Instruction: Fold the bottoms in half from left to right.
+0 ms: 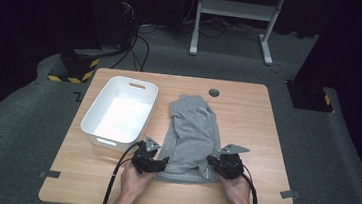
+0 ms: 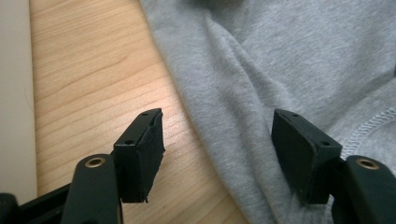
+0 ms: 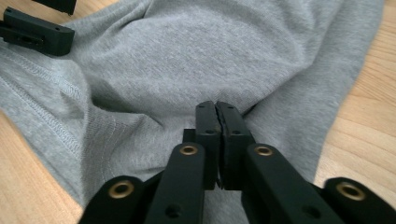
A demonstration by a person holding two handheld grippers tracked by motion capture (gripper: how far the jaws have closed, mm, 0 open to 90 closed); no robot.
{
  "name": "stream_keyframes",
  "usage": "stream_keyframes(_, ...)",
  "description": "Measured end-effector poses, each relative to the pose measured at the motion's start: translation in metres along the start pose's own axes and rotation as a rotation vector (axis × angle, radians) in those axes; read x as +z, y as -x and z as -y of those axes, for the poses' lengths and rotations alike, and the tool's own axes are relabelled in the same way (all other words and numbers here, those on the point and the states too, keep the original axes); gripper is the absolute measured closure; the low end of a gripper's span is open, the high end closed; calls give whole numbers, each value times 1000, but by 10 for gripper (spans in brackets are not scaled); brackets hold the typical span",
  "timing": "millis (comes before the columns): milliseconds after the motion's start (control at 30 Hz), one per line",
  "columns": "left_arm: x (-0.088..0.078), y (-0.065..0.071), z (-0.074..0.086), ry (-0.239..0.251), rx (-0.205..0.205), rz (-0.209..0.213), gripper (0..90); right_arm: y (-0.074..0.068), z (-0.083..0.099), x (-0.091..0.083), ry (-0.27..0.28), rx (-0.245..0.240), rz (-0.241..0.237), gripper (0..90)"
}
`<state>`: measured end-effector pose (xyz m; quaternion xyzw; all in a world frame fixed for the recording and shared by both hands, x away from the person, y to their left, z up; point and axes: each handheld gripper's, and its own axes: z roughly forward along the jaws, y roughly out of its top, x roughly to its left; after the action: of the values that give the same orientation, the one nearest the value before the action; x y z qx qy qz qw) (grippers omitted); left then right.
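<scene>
**Soft grey garment, taken at its near hem**

The grey garment [image 1: 189, 135] lies just right of centre in the high view, beside the white bin [image 1: 120, 112] on the wooden table [image 1: 260, 140]. It looks light, limp and non-slippery (sweatshirt-type knit, probably), so it will sag and fold wherever it is unsupported; the stitched hem corners at lower centre are the sensible holds.

The right gripper [image 3: 217, 116] has its jaws pressed together, seemingly pinching a fold of cloth, though the pinch itself is hard to see. The left gripper [image 2: 219, 140] stands spread, the garment's edge lying between its jaws, pads not pressing.
</scene>
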<state>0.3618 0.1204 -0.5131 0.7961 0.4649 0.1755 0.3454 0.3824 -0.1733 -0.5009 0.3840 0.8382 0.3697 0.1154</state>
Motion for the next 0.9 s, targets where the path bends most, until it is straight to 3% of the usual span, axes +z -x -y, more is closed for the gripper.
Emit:
stream_keyframes(200,0,-1,3,-11,-7,-8,352,-3,-4,-15,53,-38,28,900)
stream_keyframes(467,1,3,2,-26,5,-4,350,0,-3,-45,104,-45,72,900)
stream_keyframes(533,2,3,3,-32,6,-3,351,3,3,-41,69,-34,87,900)
stream_keyframes(600,1,3,2,-35,6,-8,351,11,14,-27,-8,-27,104,900)
stream_keyframes(667,0,2,1,-26,7,-11,354,18,24,-17,-66,12,116,900)
stream_keyframes(767,1,1,-6,-9,1,-3,356,20,23,-22,-17,30,114,891)
stream_keyframes(900,13,2,-21,-4,8,-20,365,20,1,-20,75,36,113,689)
